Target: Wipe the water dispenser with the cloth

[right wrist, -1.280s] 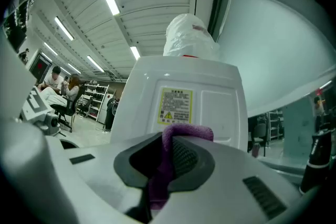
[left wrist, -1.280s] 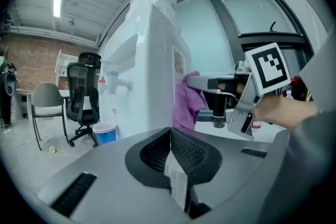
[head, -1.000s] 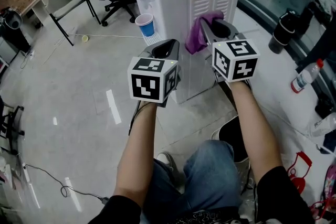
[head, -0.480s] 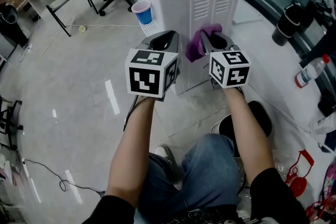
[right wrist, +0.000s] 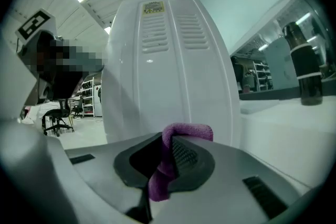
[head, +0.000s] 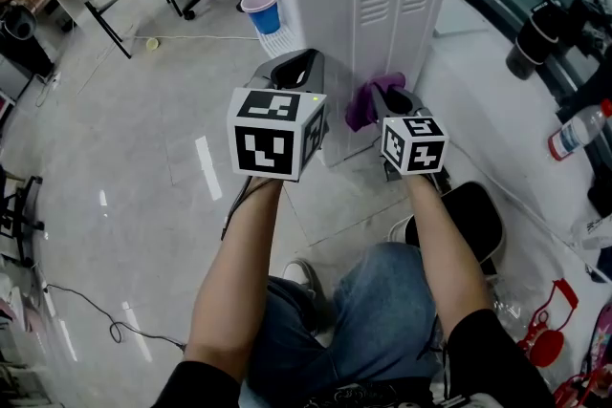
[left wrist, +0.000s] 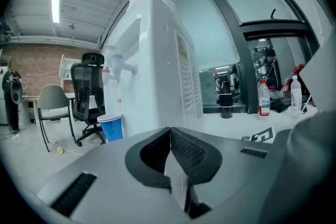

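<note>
**Cloth low on the dispenser's vented panel**

Right gripper (head: 390, 96) is clamped on the purple cloth (head: 366, 103); a fold pokes out past the tips, so fabric meets the water dispenser (head: 382, 5), not the plastic jaws; cloth sits near the lower edge of the vented panel, towards its left corner, below the louvres; it looks pressed on, but we can't confirm contact from either view. Left gripper (head: 296, 70) has its jaws together with nothing between them; it hangs just beside the dispenser's corner, apart from it; we read that as parked out of the wipe path. Blue cup (head: 262, 11) stands at the front face, round the corner, clear of the stroke. Our judgement: the wipe is on the bottom of this panel; the louvres above are the snag risk, since a loose fold could catch in the slots.
</note>
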`<state>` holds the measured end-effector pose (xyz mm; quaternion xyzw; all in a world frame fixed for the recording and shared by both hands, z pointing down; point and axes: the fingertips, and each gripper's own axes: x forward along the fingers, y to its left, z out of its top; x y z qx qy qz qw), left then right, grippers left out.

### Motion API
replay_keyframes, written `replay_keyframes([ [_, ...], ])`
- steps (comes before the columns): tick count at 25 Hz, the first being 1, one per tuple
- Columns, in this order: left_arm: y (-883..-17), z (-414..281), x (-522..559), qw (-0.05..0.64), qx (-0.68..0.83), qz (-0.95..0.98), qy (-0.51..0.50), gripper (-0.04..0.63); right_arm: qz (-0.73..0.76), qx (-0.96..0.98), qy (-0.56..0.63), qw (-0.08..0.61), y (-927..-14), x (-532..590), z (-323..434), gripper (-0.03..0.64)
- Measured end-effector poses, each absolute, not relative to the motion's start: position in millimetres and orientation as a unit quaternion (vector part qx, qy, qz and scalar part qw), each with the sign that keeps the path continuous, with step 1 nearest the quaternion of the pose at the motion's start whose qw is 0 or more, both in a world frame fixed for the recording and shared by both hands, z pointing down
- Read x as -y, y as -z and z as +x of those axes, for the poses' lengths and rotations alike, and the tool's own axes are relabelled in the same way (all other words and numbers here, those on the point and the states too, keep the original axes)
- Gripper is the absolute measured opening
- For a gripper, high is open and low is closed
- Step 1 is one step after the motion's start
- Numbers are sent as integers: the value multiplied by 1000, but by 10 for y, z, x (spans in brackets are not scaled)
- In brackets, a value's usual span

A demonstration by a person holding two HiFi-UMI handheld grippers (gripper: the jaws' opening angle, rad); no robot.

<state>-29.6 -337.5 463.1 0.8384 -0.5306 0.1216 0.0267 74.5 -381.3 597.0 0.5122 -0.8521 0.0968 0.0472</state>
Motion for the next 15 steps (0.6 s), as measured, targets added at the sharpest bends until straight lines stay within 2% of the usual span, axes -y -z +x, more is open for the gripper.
replay_keyframes([
  [9,-4671,-480,3379,29,544,828,-133,26,519,833,-173,85,-6857,3866,722,32],
  [15,-4636,-496,3352,29,547,826,-135,26,521,826,-193,97,-7074,3900,745,32],
])
